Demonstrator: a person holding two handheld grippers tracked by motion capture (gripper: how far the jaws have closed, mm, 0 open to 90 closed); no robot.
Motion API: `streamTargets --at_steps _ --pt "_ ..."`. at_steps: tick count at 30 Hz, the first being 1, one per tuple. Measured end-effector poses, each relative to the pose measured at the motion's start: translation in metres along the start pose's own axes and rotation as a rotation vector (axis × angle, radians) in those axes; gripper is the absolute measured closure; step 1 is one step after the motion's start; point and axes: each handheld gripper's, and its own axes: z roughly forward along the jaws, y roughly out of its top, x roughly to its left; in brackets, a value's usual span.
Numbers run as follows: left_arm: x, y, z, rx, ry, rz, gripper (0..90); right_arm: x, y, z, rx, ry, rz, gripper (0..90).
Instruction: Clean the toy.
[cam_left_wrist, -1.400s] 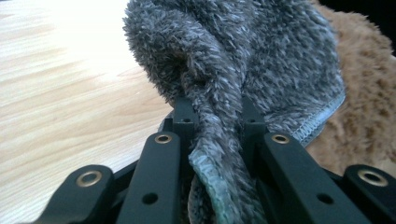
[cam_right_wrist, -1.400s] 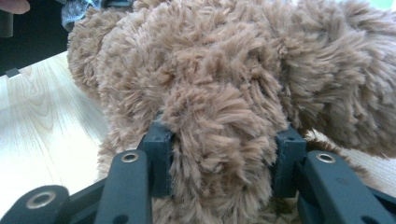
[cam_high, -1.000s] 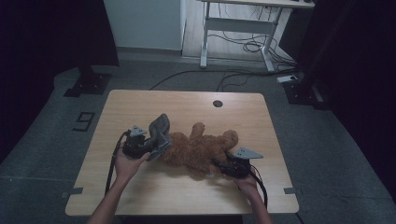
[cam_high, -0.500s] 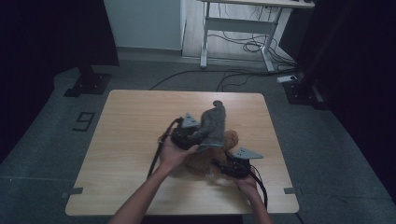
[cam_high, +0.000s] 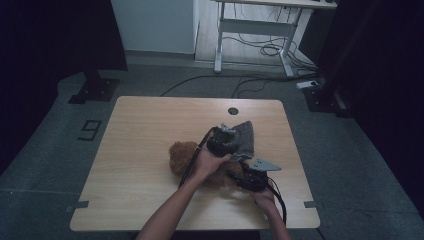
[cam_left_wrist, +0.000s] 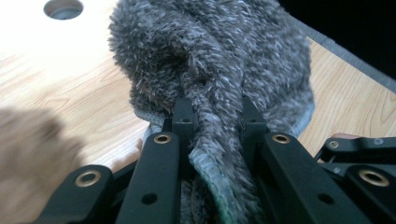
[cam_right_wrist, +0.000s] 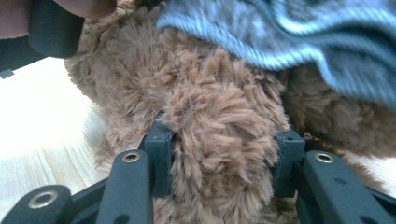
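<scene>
A brown plush bear (cam_high: 181, 156) lies on the wooden table (cam_high: 145, 125). My left gripper (cam_high: 231, 145) is shut on a fold of grey fuzzy cloth (cam_high: 243, 137) and holds it over the bear's right side. In the left gripper view the cloth (cam_left_wrist: 210, 60) bunches between the jaws of that gripper (cam_left_wrist: 215, 116). My right gripper (cam_high: 246, 178) sits at the bear's near right. In the right gripper view its jaws (cam_right_wrist: 224, 149) are shut on a brown furry limb of the bear (cam_right_wrist: 219, 112), with the grey cloth (cam_right_wrist: 303, 32) hanging just above it.
A round cable hole (cam_high: 233, 111) sits near the table's far edge. Beyond the table are a white desk frame (cam_high: 260, 30), floor cables (cam_high: 250, 82) and black stand bases (cam_high: 95, 90). Bare wood lies left of the bear.
My left hand has carried the grey cloth from the bear's left side rightward across it to its right side. The right gripper has stayed in place on the bear.
</scene>
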Motion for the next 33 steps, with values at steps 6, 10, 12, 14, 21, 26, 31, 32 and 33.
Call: streamTargets --at_steps 6,10,12,14,21,26,31,32,33 --pt "0.017 -0.011 -0.023 0.005 0.089 0.003 74.6 0.001 0.000 0.000 0.002 -0.006 -0.004 53.8" --pt "0.031 -0.025 -0.037 0.006 0.118 -0.012 74.8 0.001 0.000 0.000 0.004 -0.006 -0.006 53.8" --pt "0.034 -0.032 -0.043 -0.002 0.108 -0.020 74.8 0.001 0.000 0.000 0.002 -0.004 -0.013 53.8" --pt "0.032 -0.035 -0.049 -0.005 0.112 -0.003 74.8 0.002 0.000 0.000 0.006 -0.001 -0.025 53.8" --pt "0.031 -0.041 -0.068 -0.025 0.116 0.027 74.8 0.003 0.000 0.000 0.012 0.003 -0.034 53.9" --pt "0.037 -0.047 -0.087 -0.067 0.125 0.014 74.7 0.003 0.000 0.000 0.012 0.002 -0.031 53.9" --pt "0.053 -0.056 -0.106 -0.089 0.167 -0.009 74.7 0.003 0.000 0.000 0.009 0.000 -0.024 53.9" --pt "0.057 -0.058 -0.110 -0.091 0.175 -0.017 74.7 0.003 0.000 0.000 0.008 0.000 -0.024 54.0" --pt "0.062 -0.062 -0.114 -0.092 0.186 -0.025 74.6 0.003 0.000 0.000 0.008 0.001 -0.023 54.0"
